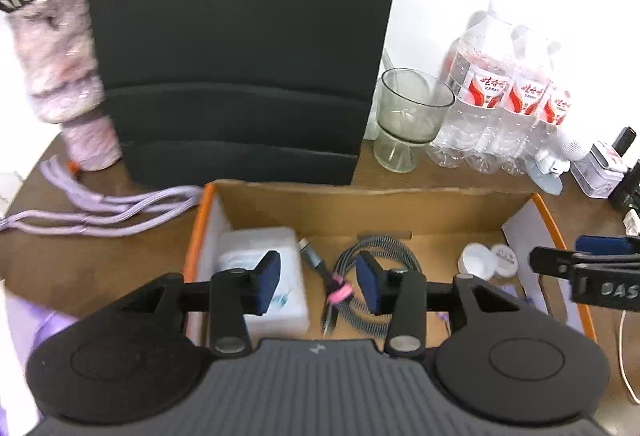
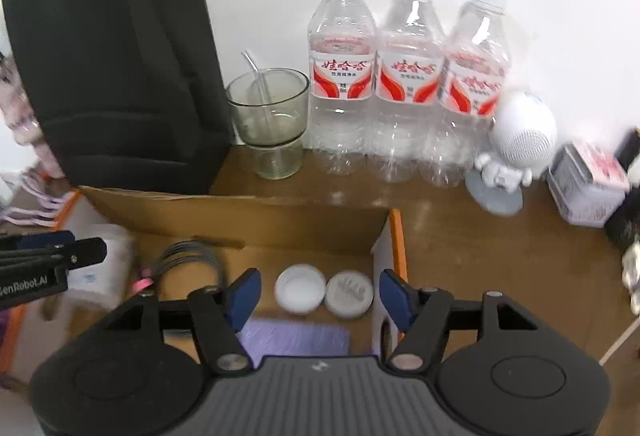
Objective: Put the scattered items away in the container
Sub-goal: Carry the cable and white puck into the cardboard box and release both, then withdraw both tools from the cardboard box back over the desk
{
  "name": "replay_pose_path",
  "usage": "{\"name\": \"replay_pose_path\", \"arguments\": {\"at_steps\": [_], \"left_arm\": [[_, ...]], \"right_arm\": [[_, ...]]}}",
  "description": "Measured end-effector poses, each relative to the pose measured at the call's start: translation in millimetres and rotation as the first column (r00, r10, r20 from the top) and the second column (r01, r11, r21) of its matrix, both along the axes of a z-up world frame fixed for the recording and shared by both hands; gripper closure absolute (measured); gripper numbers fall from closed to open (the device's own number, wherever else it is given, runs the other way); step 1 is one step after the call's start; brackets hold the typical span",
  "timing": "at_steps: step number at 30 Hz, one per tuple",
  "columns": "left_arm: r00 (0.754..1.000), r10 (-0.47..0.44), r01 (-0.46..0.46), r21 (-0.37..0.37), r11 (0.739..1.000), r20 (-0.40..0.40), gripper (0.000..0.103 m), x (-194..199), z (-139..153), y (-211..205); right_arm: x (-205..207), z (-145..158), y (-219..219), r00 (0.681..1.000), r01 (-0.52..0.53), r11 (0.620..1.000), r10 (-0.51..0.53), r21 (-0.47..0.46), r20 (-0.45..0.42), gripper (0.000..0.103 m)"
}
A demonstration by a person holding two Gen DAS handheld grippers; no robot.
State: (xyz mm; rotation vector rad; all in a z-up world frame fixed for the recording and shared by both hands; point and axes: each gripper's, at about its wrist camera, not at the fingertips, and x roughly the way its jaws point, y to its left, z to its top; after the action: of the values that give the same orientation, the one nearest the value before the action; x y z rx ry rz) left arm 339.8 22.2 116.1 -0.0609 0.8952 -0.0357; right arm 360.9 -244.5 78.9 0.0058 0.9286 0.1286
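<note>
Jaws apart and empty on left gripper [image 1: 320,282] and right gripper [image 2: 320,298], both over the cardboard box [image 1: 360,204]. Inside: white packet [image 1: 280,248] far left, partly hidden; coiled cable [image 1: 384,248]; two round lids [image 2: 324,292] right. Purple cord [image 1: 100,212] outside, left, edge-cropped.
</note>
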Motion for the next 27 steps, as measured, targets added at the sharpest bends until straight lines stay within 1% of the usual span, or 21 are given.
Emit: {"name": "replay_pose_path", "arguments": {"at_steps": [1,2,3,4,5,6,7,8,9,10,11,12,13,15,16,18,19,21,23,25,27], "left_arm": [[1.000,0.015,-0.015,0.004,1.000,0.012,0.049,-11.0,4.6,1.2],[0.999,0.028,-0.028,0.004,1.000,0.038,0.040,-22.9,7.8,1.1],[0.995,0.038,-0.038,-0.001,0.999,0.094,0.032,-41.0,11.7,0.8],[0.982,0.052,-0.052,-0.004,0.999,0.181,0.028,-62.0,14.8,-0.6],[0.958,0.060,-0.062,0.000,0.998,0.281,0.018,-83.8,16.7,-3.0],[0.920,0.062,-0.071,0.006,0.997,0.388,0.009,-107.2,16.6,-6.3],[0.875,0.058,-0.075,0.016,0.997,0.481,0.006,-130.1,14.1,-10.0],[0.847,0.047,-0.068,0.019,0.998,0.530,0.005,-144.2,12.0,-12.3],[0.825,0.034,-0.057,0.025,0.998,0.565,0.005,-159.3,8.2,-15.1],[0.816,0.025,-0.052,0.029,0.998,0.577,0.005,-168.6,6.1,-16.9],[0.813,0.025,-0.050,0.027,0.998,0.582,0.005,-177.2,4.0,-17.4],[0.811,0.031,-0.051,0.017,0.999,0.584,0.005,-185.1,3.5,-17.3],[0.814,0.038,-0.052,0.008,0.999,0.579,0.005,-192.0,4.6,-16.6],[0.827,0.048,-0.064,0.010,0.998,0.560,0.003,-206.1,7.4,-15.7],[0.824,0.047,-0.070,0.020,0.997,0.564,0.003,-215.6,7.6,-15.3],[0.833,0.050,-0.089,0.044,0.995,0.551,0.000,-243.8,5.9,-14.5],[0.835,0.047,-0.088,0.048,0.995,0.549,0.000,-260.6,3.8,-13.1],[0.841,0.037,-0.074,0.047,0.996,0.540,0.000,-297.7,-6.7,-13.1],[0.838,0.037,-0.062,0.027,0.998,0.544,0.000,-339.0,-20.2,-12.5],[0.843,0.049,-0.062,0.005,0.998,0.536,0.000,-382.2,-36.5,-13.5],[0.846,0.067,-0.072,-0.011,0.997,0.528,0.000,-425.0,-54.0,-14.1]], "right_arm": [[-7.7,5.2,-2.3,1.000,0.004,1.000,-0.004,0.017,-0.005,0.034],[-17.3,10.4,-4.7,1.000,0.008,0.999,-0.008,0.036,-0.006,0.033],[-29.3,15.9,-7.7,1.000,0.011,0.998,-0.012,0.056,0.001,0.029],[-42.8,20.4,-10.1,1.000,0.009,0.997,-0.011,0.079,0.020,0.027],[-60.2,24.5,-12.3,0.998,-0.006,0.993,-0.001,0.114,0.062,0.027],[-80.7,27.2,-14.1,0.991,-0.038,0.988,0.018,0.151,0.130,0.027],[-100.3,27.9,-14.6,0.978,-0.073,0.982,0.036,0.173,0.204,0.023],[-120.4,26.2,-13.5,0.956,-0.115,0.977,0.060,0.178,0.288,0.022],[-139.2,22.7,-11.3,0.928,-0.151,0.975,0.083,0.162,0.363,0.019],[-154.2,18.3,-9.2,0.904,-0.168,0.975,0.094,0.144,0.416,0.018],[-167.7,13.9,-7.7,0.885,-0.171,0.977,0.096,0.126,0.455,0.018],[-178.6,10.2,-6.8,0.873,-0.160,0.981,0.088,0.113,0.480,0.018],[-186.5,7.7,-6.2,0.867,-0.151,0.983,0.081,0.103,0.492,0.018],[-203.4,5.6,-5.1,0.864,-0.149,0.985,0.087,0.089,0.495,0.018],[-212.4,5.8,-5.2,0.859,-0.154,0.985,0.093,0.080,0.504,0.018],[-237.3,8.7,-3.8,0.843,-0.154,0.987,0.110,0.041,0.527,0.018],[-254.4,8.3,-4.6,0.829,-0.143,0.989,0.107,0.023,0.549,0.016],[-286.9,5.2,-7.7,0.817,-0.141,0.990,0.109,0.012,0.566,0.011],[-325.3,-4.1,-11.5,0.814,-0.145,0.989,0.104,0.025,0.572,0.010],[-363.7,-19.2,-14.1,0.822,-0.148,0.988,0.100,0.041,0.560,0.010],[-404.3,-37.7,-17.2,0.829,-0.128,0.990,0.070,0.065,0.555,0.009]]}}
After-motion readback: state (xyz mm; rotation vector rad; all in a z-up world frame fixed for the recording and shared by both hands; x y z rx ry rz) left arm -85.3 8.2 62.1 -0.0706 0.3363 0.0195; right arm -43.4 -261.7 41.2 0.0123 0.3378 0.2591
